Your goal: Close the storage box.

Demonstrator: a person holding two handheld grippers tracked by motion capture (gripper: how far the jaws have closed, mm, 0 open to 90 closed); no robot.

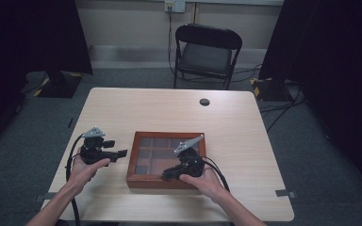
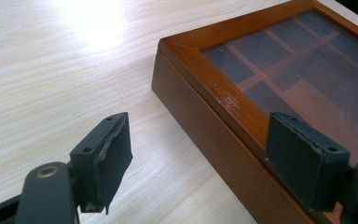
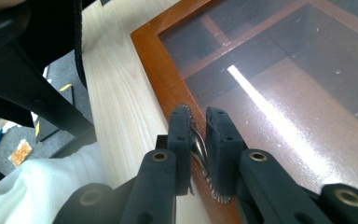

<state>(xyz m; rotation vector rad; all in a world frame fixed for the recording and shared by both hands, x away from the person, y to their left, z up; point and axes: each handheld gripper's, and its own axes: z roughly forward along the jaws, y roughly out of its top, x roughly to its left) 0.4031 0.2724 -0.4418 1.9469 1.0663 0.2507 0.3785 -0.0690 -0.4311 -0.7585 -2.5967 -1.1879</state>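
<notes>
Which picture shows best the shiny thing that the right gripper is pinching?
The right gripper view: the right gripper is shut on a small silvery piece with a toothed edge, up close over the box's wooden frame. The high view is too far off to show it. The left gripper view looks at the box's other side.

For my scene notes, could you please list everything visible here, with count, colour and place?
wooden box: one, reddish-brown with a dark glass lid over compartments, near edge of table.
metal piece: one, silvery with a toothed rim, between the right jaws at the box's frame.
table: one, light wood.
grommet: one, dark, far side of tabletop.
folding chair: one, black, behind table.
left gripper: black, jaws open beside box.
right gripper: black, shut on metal piece.
</notes>
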